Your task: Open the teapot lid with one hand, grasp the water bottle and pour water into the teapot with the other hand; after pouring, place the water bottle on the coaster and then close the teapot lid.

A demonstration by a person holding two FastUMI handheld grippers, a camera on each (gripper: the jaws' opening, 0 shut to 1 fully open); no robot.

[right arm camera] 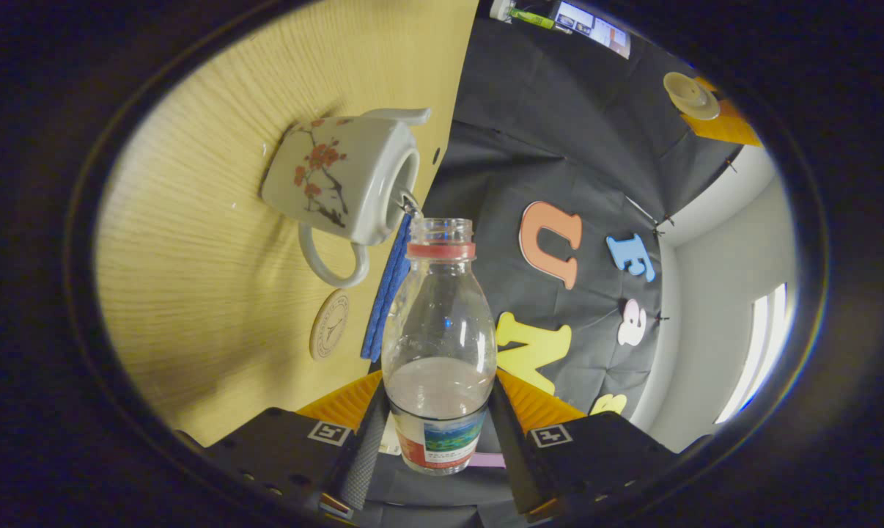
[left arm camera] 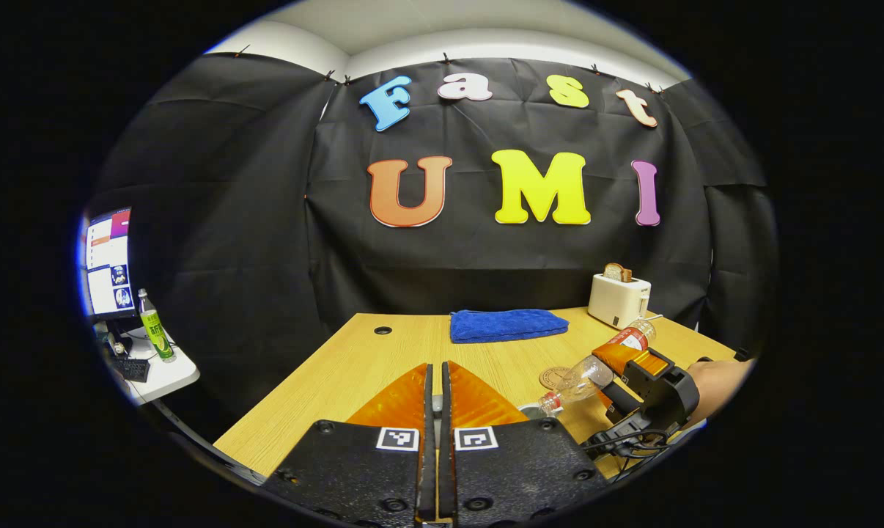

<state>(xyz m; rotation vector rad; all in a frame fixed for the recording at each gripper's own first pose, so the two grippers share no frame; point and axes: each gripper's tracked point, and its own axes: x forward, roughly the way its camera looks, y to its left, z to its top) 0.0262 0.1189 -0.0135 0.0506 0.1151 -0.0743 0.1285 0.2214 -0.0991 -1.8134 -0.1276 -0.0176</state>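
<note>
Between the right gripper [right arm camera: 440,418] fingers, in the right gripper view, sits the clear plastic water bottle [right arm camera: 439,345] w/ red neck ring and printed label, both fingers pressed on its lower body. Bottle is uncapped and tipped well over; its long axis runs from the fingers straight toward the white ceramic teapot [right arm camera: 347,180] painted w/ red blossoms. Bottle mouth is just beside the teapot's open rim, and a thin thread of water seems to bridge the two. Water left is pooled low, near the label, so more tilt is prob. needed to finish the pour.

Beside the teapot's handle lies the round brown coaster [right arm camera: 330,324] on the wooden tabletop [right arm camera: 193,257], bare, on the fingers' side of the pot. That's the key relation: coaster is nearer than the teapot, so the set-down is a short pull back plus righting the bottle.

Farther off, the pale round teapot lid [right arm camera: 690,95] shows held up by the left gripper [left arm camera: 436,389], away from the pot. Its fingers look nearly closed in the left gripper view, a narrow slit between them w/ something pale caught in it, likely the lid's knob. Beyond lie a folded blue towel [left arm camera: 508,325] and a white toaster [left arm camera: 618,299].
</note>
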